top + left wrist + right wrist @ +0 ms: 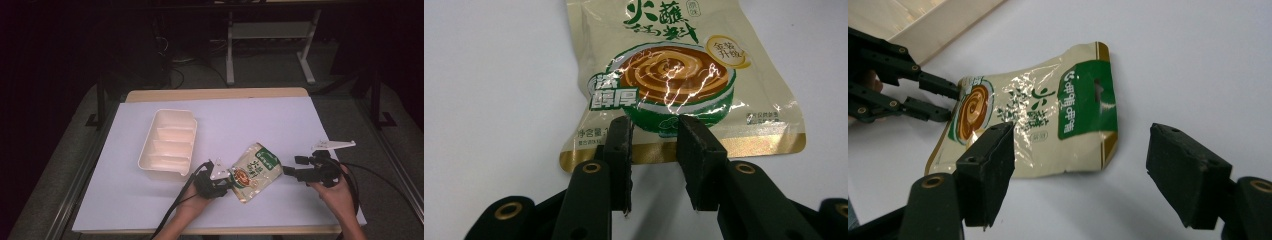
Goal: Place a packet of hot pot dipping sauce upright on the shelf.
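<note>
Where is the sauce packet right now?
In the high view the sauce packet lies on the table near the front edge, between the left gripper and right gripper, right of the white tray.

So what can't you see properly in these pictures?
- Packet: its top is cut off by the upper edge of the left gripper view, and its bottom seam sits behind the black fingers.
- Packet's small print: too tiny and glare-streaked to read in the right gripper view.
- Tray: its compartments are washed out in the high view, so anything inside can't be told.
</note>
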The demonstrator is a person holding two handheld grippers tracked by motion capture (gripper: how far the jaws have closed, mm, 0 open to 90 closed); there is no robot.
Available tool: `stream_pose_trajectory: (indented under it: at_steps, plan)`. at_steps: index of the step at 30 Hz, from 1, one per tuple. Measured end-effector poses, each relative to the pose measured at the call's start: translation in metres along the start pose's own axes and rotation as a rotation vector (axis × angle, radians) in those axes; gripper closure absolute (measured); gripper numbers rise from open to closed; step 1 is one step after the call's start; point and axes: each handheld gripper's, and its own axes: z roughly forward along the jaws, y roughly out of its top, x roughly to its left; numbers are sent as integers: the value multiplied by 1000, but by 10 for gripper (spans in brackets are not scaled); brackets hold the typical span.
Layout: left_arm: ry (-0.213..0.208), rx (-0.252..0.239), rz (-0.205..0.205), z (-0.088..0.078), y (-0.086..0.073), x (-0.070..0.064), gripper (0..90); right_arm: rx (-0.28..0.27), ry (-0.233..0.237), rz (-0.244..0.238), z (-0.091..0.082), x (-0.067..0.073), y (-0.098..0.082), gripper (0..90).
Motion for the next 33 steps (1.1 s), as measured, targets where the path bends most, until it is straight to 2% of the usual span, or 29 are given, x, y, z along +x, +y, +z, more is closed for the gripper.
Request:
stream_pose_trajectory:
  at_steps: [5, 8, 11, 12, 17, 18, 26, 30, 33]
  plan:
    - [0, 2, -4, 0, 0, 0, 676, 21, 2, -1, 10, -1, 12, 273]
    - [0, 2, -3, 0, 0, 0, 677, 58, 14, 11, 22, -4, 23, 293]
    - [1, 2, 1, 0, 0, 0, 680, 81, 12, 14, 29, -7, 27, 294]
    - [0, 2, 0, 0, 0, 0, 680, 96, 20, 23, 36, -10, 30, 306]
    - [-1, 3, 0, 0, 0, 0, 680, 127, 44, 38, 50, -16, 37, 339]
    - [-1, 3, 0, 0, 0, 0, 680, 132, 64, 54, 55, -19, 38, 352]
    - [0, 6, -1, 0, 1, 0, 681, 202, 89, 64, 70, -26, 35, 416]
    - [-1, 5, -2, 0, 1, 1, 681, 217, 102, 68, 72, -28, 34, 449]
    - [1, 6, -1, 0, 1, 0, 681, 227, 129, 68, 74, -28, 33, 485]
